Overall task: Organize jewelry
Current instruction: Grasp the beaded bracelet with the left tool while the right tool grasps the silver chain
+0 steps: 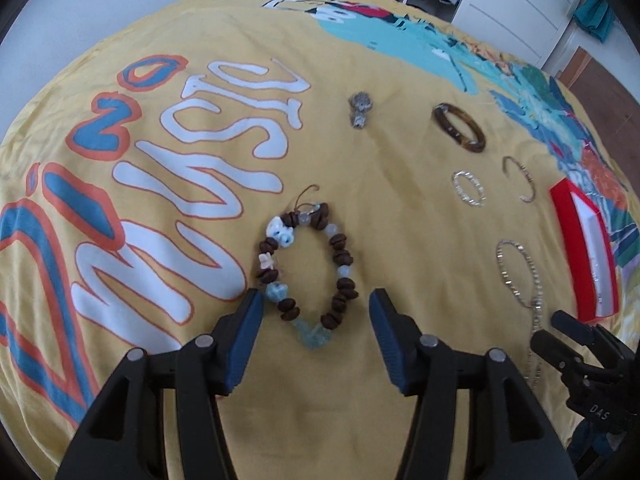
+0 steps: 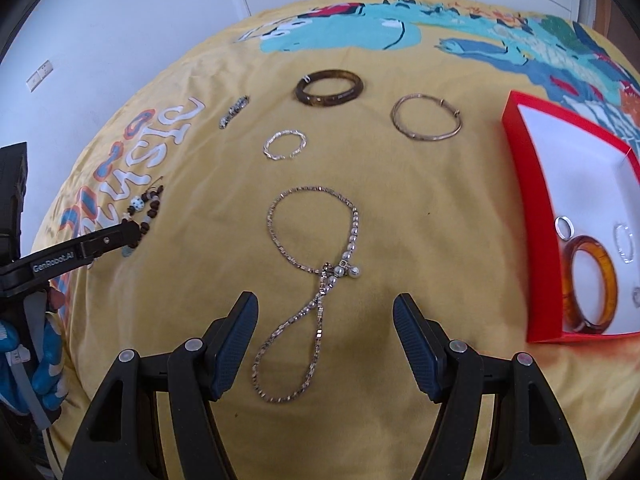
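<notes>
A bracelet of brown and pale blue beads [image 1: 342,258] lies on the yellow printed bedspread [image 1: 200,32]. My left gripper [image 1: 316,300] hovers over its near end, open, one finger on each side and neither touching it. A silver chain necklace [image 2: 276,236] with a pearl cluster lies in a figure of eight. My right gripper [image 2: 326,301] stands open above its lower loop, with the pads clear of the chain. At the right sits a red box [image 2: 520,200] with a white lining, holding an amber bangle [image 2: 612,280] and a small silver ring [image 2: 564,227].
Farther back on the bedspread lie a dark tortoiseshell bangle [image 2: 330,88], a thin gold bangle [image 2: 426,122], a twisted silver bracelet [image 2: 285,145] and a small sparkly piece [image 2: 234,112]. White walls and wardrobes stand beyond the bed.
</notes>
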Available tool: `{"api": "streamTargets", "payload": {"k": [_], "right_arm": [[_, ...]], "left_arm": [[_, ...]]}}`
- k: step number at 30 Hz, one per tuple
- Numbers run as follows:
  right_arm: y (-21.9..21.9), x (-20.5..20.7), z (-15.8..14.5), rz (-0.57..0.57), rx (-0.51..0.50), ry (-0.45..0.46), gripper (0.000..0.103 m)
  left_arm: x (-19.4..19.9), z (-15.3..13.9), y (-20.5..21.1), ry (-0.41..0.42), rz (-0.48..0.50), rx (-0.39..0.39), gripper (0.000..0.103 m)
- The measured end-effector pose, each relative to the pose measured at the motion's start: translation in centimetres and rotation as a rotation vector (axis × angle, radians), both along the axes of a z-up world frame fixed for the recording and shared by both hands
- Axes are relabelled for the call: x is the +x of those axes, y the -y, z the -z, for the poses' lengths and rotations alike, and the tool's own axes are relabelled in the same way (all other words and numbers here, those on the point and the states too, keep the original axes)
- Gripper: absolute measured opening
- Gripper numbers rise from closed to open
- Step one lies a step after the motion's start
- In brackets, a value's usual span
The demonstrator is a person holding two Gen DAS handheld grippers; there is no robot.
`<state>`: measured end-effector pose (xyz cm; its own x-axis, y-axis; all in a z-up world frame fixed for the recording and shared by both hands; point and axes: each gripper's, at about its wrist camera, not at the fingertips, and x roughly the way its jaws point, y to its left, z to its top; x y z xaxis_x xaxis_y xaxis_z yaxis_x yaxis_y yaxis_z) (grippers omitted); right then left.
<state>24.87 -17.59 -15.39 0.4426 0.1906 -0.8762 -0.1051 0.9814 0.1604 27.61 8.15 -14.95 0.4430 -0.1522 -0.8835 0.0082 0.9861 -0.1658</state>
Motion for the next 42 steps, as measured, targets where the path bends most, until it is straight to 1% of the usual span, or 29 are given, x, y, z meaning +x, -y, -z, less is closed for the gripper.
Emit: {"api": "streamTargets", "payload": {"k": [4,8,10,12,13,15,16,17,18,19,20,22,23,24,28,33,38,42], "right_arm": [[-0.2,0.5,1.4,-0.004,-0.001,-0.020,0.069],[-0.4,1.1,1.9,-0.009,-0.002,-0.007,0.070],[-0.6,1.4,1.9,-0.014,-0.004,0.003,0.063],[-0.7,1.7,1.8,-0.020,-0.006,0.016,0.050],[-0.6,1.8,1.7,-0.021,0.001,0.018,0.046],[-0.4,2.0,1.7,-0.021,0.015,0.018,0.031],[-0.2,2.1,1.7,-0.020,0.027,0.015,0.028],[0.0,2.1,1.7,-0.018,0.040,0.011,0.024],[0.2,2.0,1.7,-0.017,0.052,0.007,0.020],[0.4,1.8,1.7,-0.015,0.060,0.004,0.018],[0.6,1.7,1.6,-0.014,0.066,0.003,0.014],[0.5,1.4,1.5,-0.017,0.077,-0.003,0.014],[0.4,1.2,1.3,-0.022,0.077,-0.003,0.012],[0.4,0.9,1.1,-0.025,0.077,-0.002,0.007],[0.2,-0.1,0.0,-0.032,0.077,0.014,0.006],[0.1,-1.7,-2.1,-0.035,0.072,0.045,0.006],[-0.2,-3.2,-4.8,-0.036,0.062,0.091,0.006],[-0.7,-4.9,-7.6,-0.043,0.052,0.141,0.006]], "left_arm": [[0.5,0.7,0.1,0.002,-0.012,0.002,0.053],[1.1,1.0,-0.2,0.013,-0.035,-0.014,0.053],[1.5,1.0,-0.2,0.018,-0.045,-0.006,0.053],[1.7,1.0,0.1,0.025,-0.051,0.011,0.052],[1.8,1.0,0.2,0.028,-0.054,0.017,0.050],[1.8,1.0,0.4,0.033,-0.061,0.041,0.037],[1.7,1.0,0.4,0.035,-0.065,0.051,0.034],[1.7,0.9,0.3,0.037,-0.068,0.057,0.024],[1.7,0.8,0.2,0.036,-0.072,0.064,0.019],[1.6,0.8,0.1,0.034,-0.073,0.062,0.017],[1.6,0.7,0.0,0.031,-0.074,0.058,0.013],[1.4,0.5,0.1,0.030,-0.066,0.062,0.011],[1.3,0.4,0.2,0.030,-0.058,0.069,0.011],[1.3,0.2,0.3,0.032,-0.053,0.072,0.011],[0.5,-0.8,0.3,0.047,-0.048,0.065,0.010],[-0.6,-2.8,0.1,0.082,-0.048,0.048,0.010],[-2.1,-5.5,-0.2,0.125,-0.046,0.037,0.010],[-3.8,-8.2,-0.5,0.170,-0.046,0.021,0.010]]}}
